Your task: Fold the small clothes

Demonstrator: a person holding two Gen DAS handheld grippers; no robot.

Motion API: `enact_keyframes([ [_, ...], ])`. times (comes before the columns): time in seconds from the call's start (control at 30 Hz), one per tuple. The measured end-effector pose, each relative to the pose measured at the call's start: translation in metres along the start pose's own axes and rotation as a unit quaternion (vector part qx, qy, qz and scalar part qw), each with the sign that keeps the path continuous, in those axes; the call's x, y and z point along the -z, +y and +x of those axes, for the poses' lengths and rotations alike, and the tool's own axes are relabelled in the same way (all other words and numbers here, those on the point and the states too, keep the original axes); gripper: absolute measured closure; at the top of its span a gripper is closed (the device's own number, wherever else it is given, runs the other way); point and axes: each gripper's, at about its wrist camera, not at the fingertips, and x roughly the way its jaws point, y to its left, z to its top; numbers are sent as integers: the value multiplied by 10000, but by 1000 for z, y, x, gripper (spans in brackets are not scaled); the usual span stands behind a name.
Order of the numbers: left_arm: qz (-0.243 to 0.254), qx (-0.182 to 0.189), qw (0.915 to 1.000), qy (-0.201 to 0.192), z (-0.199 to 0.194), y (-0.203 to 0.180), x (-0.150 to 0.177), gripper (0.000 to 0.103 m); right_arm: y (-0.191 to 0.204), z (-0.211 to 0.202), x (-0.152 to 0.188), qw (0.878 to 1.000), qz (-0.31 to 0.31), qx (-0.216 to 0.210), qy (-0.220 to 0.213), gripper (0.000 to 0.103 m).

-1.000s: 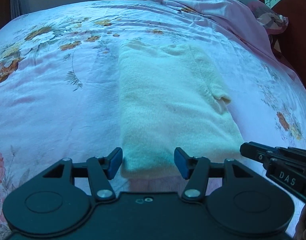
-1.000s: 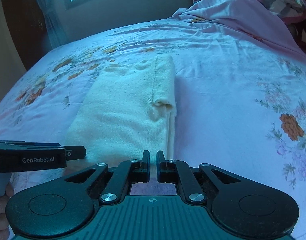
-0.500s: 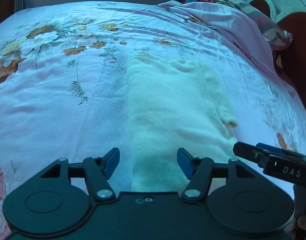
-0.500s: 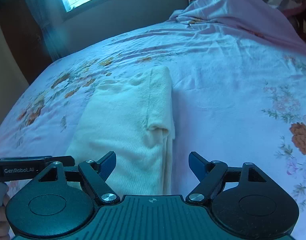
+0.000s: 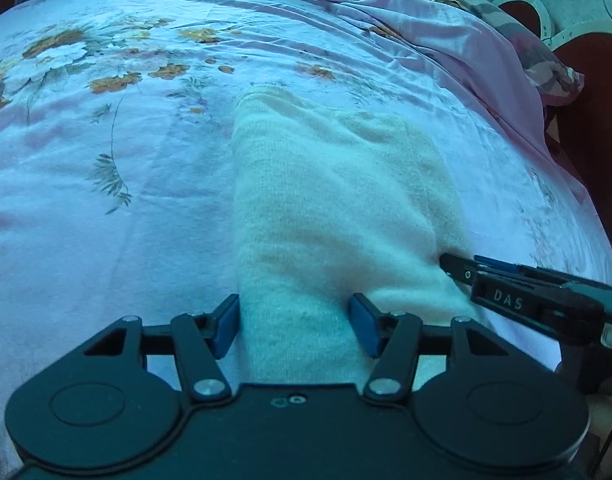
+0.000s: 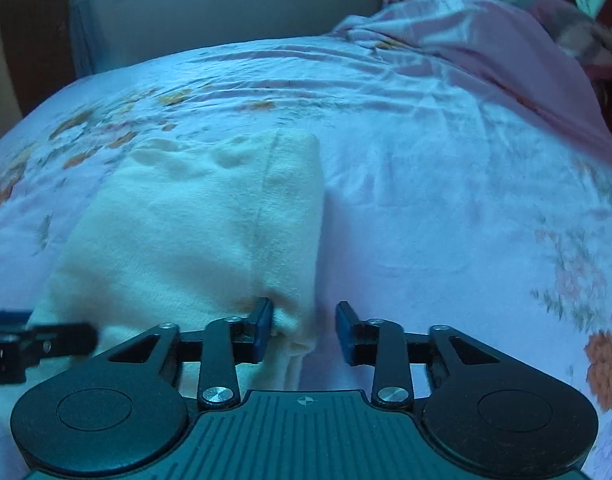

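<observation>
Right now both sets of jaws stand apart and straddle the near end of the cream garment [image 5: 337,200], which lies as a long folded strip on the flowered bedsheet [image 5: 106,200]. On the left gripper [image 5: 296,326] the blue pads [image 5: 226,326] bracket the strip's left portion, with cloth between them but no squeeze visible. On the right gripper [image 6: 304,330] the left pad touches or sits just beside the doubled right edge, and the other pad hovers over bare sheet. This looks like the start of the next fold: both tools are placing themselves on the near hem for a grip. Next, each pair would need to close on all the stacked layers at its corner, then carry the end evenly toward the far end; an uneven bite could let the tucked side flap slip out. The very near hem is hidden beneath both tool bodies, so how deep the cloth reaches between the pads is unclear. The right-wrist view is motion-blurred, and the rumpled pink cover [image 6: 485,52] beyond runs off the frame.
</observation>
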Motion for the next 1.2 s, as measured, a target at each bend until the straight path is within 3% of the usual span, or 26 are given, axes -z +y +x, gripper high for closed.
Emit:
enact_keyframes([
  [0.2, -384, 233, 9990, 89, 0, 18, -11, 40, -16, -16, -7, 9955, 695, -642, 48, 61],
  [0.33, -549, 362, 9978, 127, 3, 22, -17, 42, -21, -16, -15, 9883, 1131, -1010, 191, 59],
  [0.43, -583, 393, 9973, 193, 10, 21, -19, 41, -16, -8, -17, 9895, 1061, -914, 347, 35],
  [0.67, -592, 437, 9971, 202, 22, 21, -17, 40, -18, 4, -12, 9891, 1076, -918, 405, 35],
  [0.83, -407, 459, 9977, 272, 28, 14, -19, 20, -10, 8, -9, 9923, 855, -824, 354, 30],
  [0.93, -170, 454, 9981, 386, 32, 6, -19, 5, -5, 10, -7, 9923, 750, -908, 389, 16],
  [1.07, -288, 554, 9971, 445, 35, 11, -19, 1, -6, 15, -10, 9906, 805, -979, 520, 11],
  [1.2, -240, 885, 9951, 371, 33, 21, -16, 1, -8, 19, -13, 9885, 719, -1190, 597, 2],
])
